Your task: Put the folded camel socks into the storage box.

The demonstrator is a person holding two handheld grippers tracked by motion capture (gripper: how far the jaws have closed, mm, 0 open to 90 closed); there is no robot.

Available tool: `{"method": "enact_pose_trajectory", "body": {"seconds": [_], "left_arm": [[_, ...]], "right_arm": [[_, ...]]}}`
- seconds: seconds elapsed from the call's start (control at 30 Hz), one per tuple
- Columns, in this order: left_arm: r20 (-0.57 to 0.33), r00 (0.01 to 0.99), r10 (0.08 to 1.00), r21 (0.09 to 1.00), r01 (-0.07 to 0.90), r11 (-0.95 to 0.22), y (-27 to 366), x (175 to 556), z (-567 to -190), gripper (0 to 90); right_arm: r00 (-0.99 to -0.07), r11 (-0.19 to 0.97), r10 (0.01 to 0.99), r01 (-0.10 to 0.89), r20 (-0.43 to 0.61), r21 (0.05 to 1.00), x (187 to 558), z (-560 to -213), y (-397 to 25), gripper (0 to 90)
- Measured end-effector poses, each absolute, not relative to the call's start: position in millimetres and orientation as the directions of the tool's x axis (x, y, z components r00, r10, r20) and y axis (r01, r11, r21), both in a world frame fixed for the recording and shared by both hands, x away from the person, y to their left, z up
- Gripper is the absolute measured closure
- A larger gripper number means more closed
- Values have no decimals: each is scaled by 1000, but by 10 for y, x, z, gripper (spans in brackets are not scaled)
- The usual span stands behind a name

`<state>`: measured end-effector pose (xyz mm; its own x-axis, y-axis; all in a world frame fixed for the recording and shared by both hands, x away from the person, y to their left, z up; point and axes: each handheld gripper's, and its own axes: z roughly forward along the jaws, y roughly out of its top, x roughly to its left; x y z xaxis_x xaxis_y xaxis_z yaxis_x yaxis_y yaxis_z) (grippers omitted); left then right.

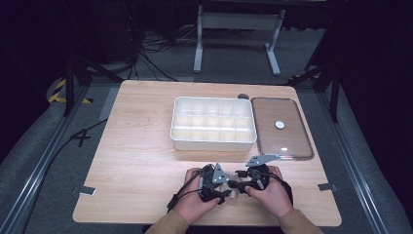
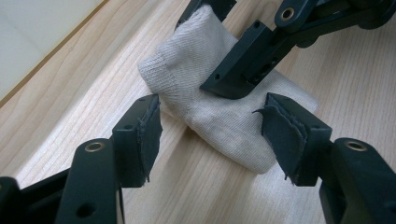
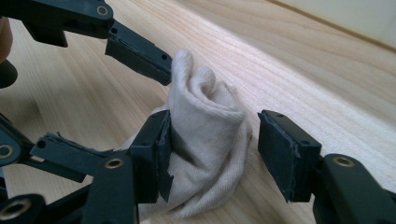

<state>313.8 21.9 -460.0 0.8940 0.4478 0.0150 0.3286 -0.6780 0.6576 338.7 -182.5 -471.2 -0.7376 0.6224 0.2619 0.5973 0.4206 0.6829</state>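
Down at the bottom centre of the high view, both hands are working right next to each other over a small rolled-up cream sock (image 2: 219, 107) lying on the wooden table (image 1: 136, 156). You can barely make the sock out from up there, it's just a pale scrap between the left gripper (image 1: 217, 187) and the right gripper (image 1: 243, 181).

The gripper views are giving way more. In the left gripper view, the left gripper (image 2: 210, 128) is sitting with its jaws spread wide on either side of the sock's near end, pads not touching the fabric as far as I can tell. In the right gripper view, the right gripper (image 3: 212, 149) is also spread open around the bundle; its left-hand pad (image 3: 156, 154) is looking pressed against the knit while the other one is standing clear.

Handling-wise I'm guessing this thing is super light, soft and floppy, so it's going to squash and unroll rather than slip. I'd be pinching across the thick rolled middle, not the loose cuff edge, otherwise it's just peeling open.

What the high view is adding: a white divided organizer box (image 1: 213, 124) in the upper middle of the frame, and its clear lid (image 1: 281, 127) lying flat just right of it.
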Motion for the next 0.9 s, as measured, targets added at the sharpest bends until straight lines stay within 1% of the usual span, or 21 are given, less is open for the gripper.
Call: {"method": "enact_pose_trajectory", "body": {"seconds": [0.17, 0.37, 0.5, 0.6, 0.77, 0.9], "left_arm": [[11, 887, 462, 663, 340, -667, 245, 3122, -4616, 369], [5, 883, 469, 661, 349, -665, 269, 3114, -4628, 360], [4, 884, 468, 656, 351, -668, 279, 3113, -4627, 357], [2, 883, 469, 655, 354, -668, 283, 3112, -4625, 356], [-6, 881, 473, 656, 361, -663, 290, 3110, -4621, 354], [-6, 879, 477, 661, 361, -658, 323, 3122, -4603, 350]], "right_arm": [[-743, 426, 597, 614, 303, 665, 3417, -4730, -1808, 490], [-738, 411, 567, 638, 366, 651, 3448, -4760, -1813, 558], [-731, 397, 559, 650, 391, 648, 3454, -4774, -1816, 587], [-721, 386, 558, 664, 412, 640, 3451, -4777, -1818, 630], [-726, 391, 556, 658, 405, 643, 3435, -4756, -1808, 711], [-736, 401, 559, 643, 382, 652, 3417, -4734, -1794, 737]]}}
